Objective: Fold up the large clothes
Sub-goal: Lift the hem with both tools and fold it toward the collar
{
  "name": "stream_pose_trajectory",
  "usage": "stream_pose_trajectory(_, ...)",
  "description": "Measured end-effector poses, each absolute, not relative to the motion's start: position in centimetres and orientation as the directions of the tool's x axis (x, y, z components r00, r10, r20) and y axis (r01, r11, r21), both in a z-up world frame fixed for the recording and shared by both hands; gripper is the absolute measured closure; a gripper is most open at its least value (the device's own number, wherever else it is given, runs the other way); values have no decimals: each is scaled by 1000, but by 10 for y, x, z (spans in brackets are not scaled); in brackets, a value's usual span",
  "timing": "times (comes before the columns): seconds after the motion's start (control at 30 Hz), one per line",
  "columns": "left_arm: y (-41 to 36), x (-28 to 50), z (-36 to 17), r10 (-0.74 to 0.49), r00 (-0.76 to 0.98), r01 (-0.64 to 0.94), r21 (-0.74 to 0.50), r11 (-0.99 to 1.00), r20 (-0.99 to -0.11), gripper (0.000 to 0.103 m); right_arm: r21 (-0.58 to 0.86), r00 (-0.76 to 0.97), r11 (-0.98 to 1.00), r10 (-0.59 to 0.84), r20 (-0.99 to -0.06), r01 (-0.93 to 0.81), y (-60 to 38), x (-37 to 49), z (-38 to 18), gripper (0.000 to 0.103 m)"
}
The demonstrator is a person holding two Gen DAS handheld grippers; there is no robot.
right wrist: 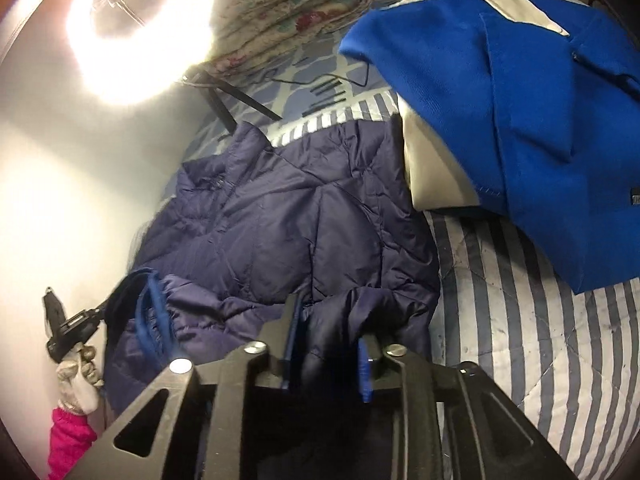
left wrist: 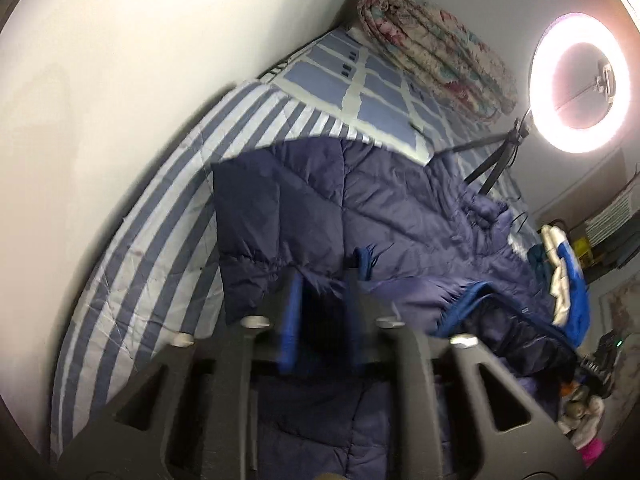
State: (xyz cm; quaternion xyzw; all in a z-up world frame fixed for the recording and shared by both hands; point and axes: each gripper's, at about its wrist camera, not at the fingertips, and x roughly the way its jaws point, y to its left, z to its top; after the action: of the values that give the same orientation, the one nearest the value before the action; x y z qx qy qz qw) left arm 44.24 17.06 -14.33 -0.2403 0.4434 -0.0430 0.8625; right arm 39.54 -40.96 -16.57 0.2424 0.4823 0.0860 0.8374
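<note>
Both my left gripper and right gripper clench the jacket; mid-fold, next I'd lay it forward flat.

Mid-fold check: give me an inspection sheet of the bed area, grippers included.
Surface: bed with a blue-and-white striped cover; checked sheet at the far end.
Job's things: navy quilted jacket spread on the bed, its near edge lifted.
Clutter: blue-and-white garment beside the jacket; rolled floral quilt at the far end.
Grippers: left gripper and right gripper each closed on jacket fabric.
Cables: thin black lead on the checked sheet near the tripod.
Surroundings: lit ring light on the tripod; white wall along the bed.
</note>
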Motion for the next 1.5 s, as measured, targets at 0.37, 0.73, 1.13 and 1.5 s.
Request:
stream_pose_trajectory(0.37,170,436,-128,-267,588,-26,-347,937,-763,38,384,638,923,300,-709,-7,-433,359,-128,29)
stream_pose_trajectory(0.73,149,477,-166,-267,516,-20,-323,946,-814,38,287,552,958,237,-799,5,-415,401,-164,29)
stream_pose_trajectory(1.13,115,491,-167,-176,529,44,-180,983,-830,99,134,516,986,165,-840,-98,-378,411,-165,101)
stream_pose_trajectory(1.5,127,502,-96,-111,679,43,-111,993,-726,101,-27,715,998,20,-698,-55,-378,408,-90,103)
